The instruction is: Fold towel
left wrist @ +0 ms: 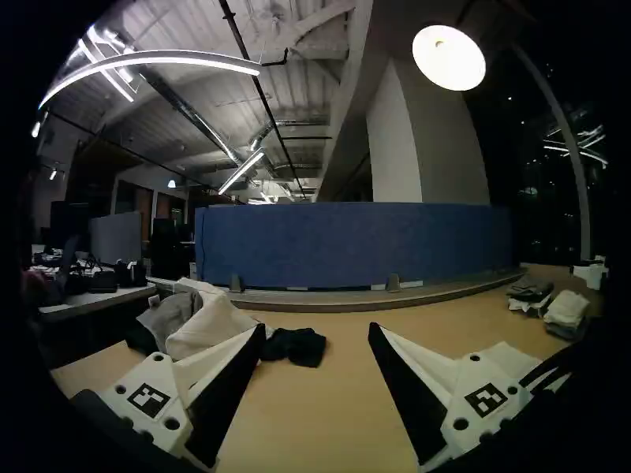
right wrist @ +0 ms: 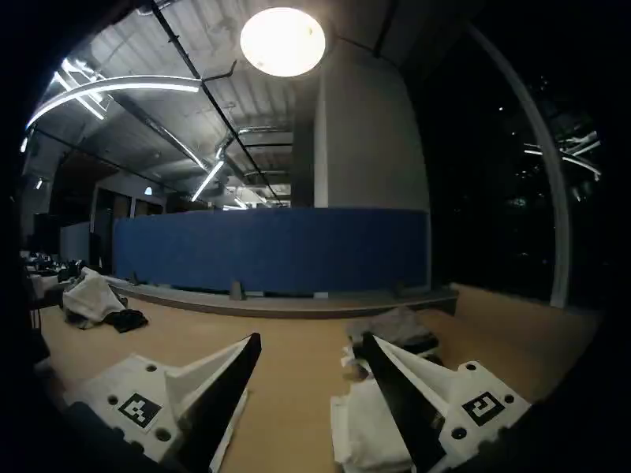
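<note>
Noting towel pile (left wrist: 203, 319) just ahead-left of my left gripper (left wrist: 315, 327), well off from right gripper (right wrist: 311, 337); both spread wide, empty.

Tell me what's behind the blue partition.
A white column rises behind the blue partition, with a strip light on the ceiling beyond. Anything lower on that side is hidden by it.

Left tongs (left wrist: 315, 347) and right tongs (right wrist: 311, 355) both gape wide, holding nothing.

Left tool (left wrist: 316, 327): white wedge fingers (left wrist: 193, 369), black inner faces, checkered square tags (left wrist: 148, 398), screw holes (left wrist: 172, 423).
Right tool (right wrist: 311, 337): same build.
</note>
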Demonstrator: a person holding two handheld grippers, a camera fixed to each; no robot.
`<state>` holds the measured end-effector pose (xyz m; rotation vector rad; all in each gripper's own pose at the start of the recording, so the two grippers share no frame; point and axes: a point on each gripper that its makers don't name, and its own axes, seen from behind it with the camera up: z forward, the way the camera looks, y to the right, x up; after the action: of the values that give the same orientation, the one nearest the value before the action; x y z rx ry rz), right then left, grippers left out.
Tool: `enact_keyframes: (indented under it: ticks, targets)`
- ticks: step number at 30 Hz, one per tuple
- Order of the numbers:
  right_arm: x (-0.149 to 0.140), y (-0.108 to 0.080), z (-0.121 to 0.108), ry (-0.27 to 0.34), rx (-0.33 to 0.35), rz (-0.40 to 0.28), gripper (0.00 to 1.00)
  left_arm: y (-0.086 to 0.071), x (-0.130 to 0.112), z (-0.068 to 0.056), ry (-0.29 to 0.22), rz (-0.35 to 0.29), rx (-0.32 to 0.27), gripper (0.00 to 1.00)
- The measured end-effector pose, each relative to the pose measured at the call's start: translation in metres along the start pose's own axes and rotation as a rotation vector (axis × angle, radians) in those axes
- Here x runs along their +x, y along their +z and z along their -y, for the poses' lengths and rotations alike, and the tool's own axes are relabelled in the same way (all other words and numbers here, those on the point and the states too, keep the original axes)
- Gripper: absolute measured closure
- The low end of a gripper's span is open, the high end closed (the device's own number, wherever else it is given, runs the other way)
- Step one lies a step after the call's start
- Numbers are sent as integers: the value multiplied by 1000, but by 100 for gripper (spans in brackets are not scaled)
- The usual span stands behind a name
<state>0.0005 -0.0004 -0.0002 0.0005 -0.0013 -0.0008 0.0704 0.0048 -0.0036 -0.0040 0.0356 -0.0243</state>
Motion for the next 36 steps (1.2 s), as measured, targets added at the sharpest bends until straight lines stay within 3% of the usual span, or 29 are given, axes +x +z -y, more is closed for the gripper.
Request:
enact_keyframes:
  ticks: [3,11,20,24,30,36]
  targets:
    - [6,-2,3,-6,5,12,0,1,29,4,-16,0,12,4]
    - [49,-9,2,10,1,34,0,-3,100,-9,-25,-20,-13,4]
    - [111,-15,1,2,-6,27,0,-7,154,-17,-11,-7,-30,4]
    - [132,-15,1,1,-16,25,0,-8,167,-18,-13,7,-36,4]
    - [147,-13,7,-19,6,38,0,-7,169,-26,25,49,-75,4]
    - [148,-17,16,-45,57,91,0,-17,167,-43,41,111,-166,4]
